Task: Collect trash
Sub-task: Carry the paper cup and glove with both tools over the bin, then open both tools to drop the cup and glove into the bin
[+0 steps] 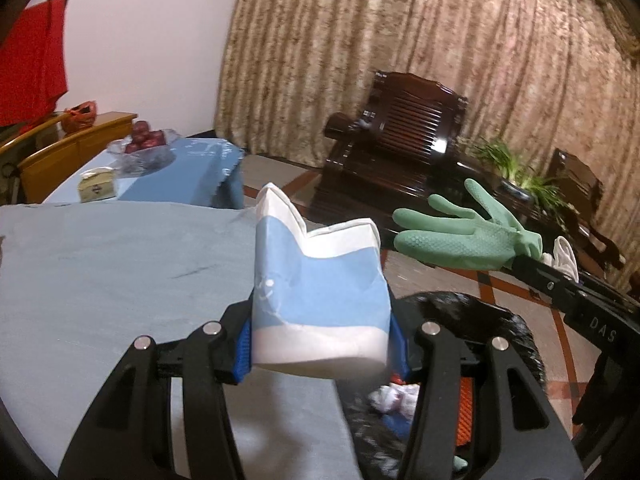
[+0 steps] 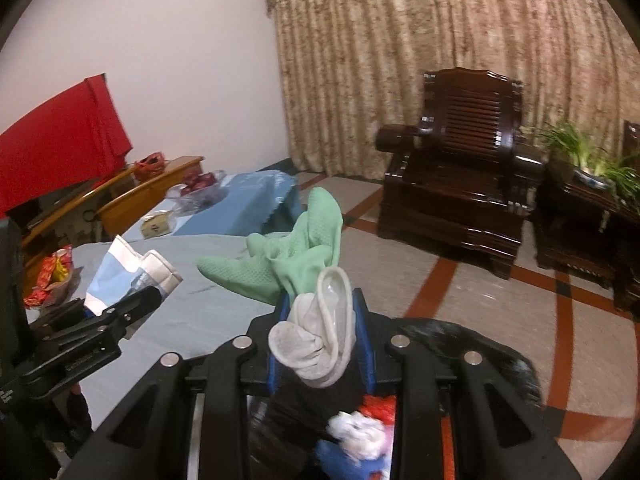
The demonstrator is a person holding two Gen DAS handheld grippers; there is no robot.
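Over the black bin (image 2: 500,344) hang a blue-and-white bag (image 1: 320,280) in the left tongs (image 1: 322,344) and a green glove (image 2: 296,248) with a white one (image 2: 320,336) in the right tongs (image 2: 322,340). Both tongs are squeezed shut on their trash. The bag sits partly over the table (image 1: 100,264) (its edge is close), so letting go now could miss the bin.

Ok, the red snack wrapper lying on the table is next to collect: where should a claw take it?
Probably pinch the red snack wrapper at its raised, crumpled top fold, coming down from above: it lies low and bunched on the table, so a sideways approach would likely push it along.
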